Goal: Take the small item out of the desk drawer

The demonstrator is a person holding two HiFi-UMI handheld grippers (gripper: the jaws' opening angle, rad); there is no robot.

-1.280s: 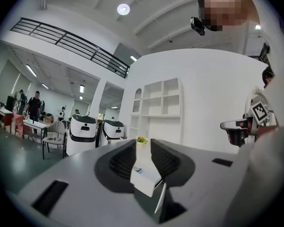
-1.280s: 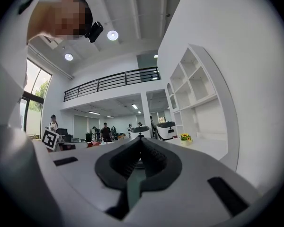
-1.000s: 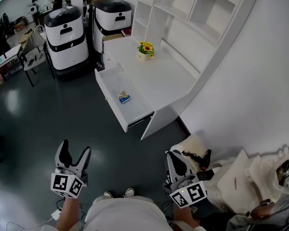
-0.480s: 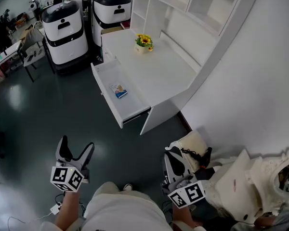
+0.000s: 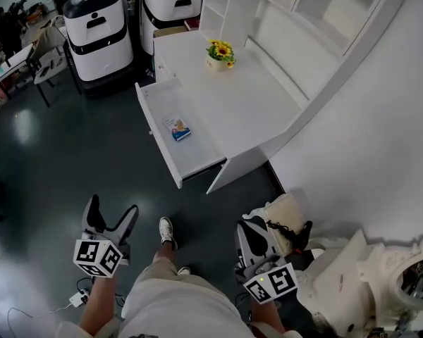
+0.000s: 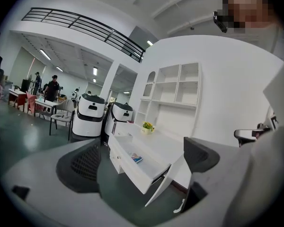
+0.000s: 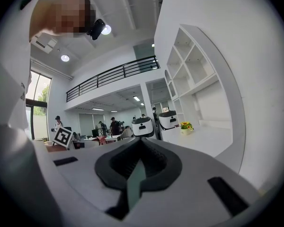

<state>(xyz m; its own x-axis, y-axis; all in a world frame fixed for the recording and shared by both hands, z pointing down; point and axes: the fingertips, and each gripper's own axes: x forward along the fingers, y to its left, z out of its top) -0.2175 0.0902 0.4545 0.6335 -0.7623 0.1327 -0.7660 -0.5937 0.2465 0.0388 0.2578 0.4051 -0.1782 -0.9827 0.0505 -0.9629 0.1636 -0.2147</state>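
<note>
The small item, a blue and white packet, lies in the open drawer of the white desk. It also shows in the left gripper view, as the packet inside the pulled-out drawer. My left gripper hangs over the dark floor, far short of the desk, open and empty. In its own view the left gripper frames the drawer from a distance. My right gripper is shut with nothing in it, low at the right. In the right gripper view its jaws meet.
A sunflower pot stands on the desk top below white shelves. Two white and black machines stand beyond the desk. Pale cushions with a black object lie at my right. My foot is on the floor between the grippers.
The left jaws have spread wider. I have stepped forward, one foot now out ahead, and the desk and drawer sit a little nearer in the head view. The right gripper stays shut.
</note>
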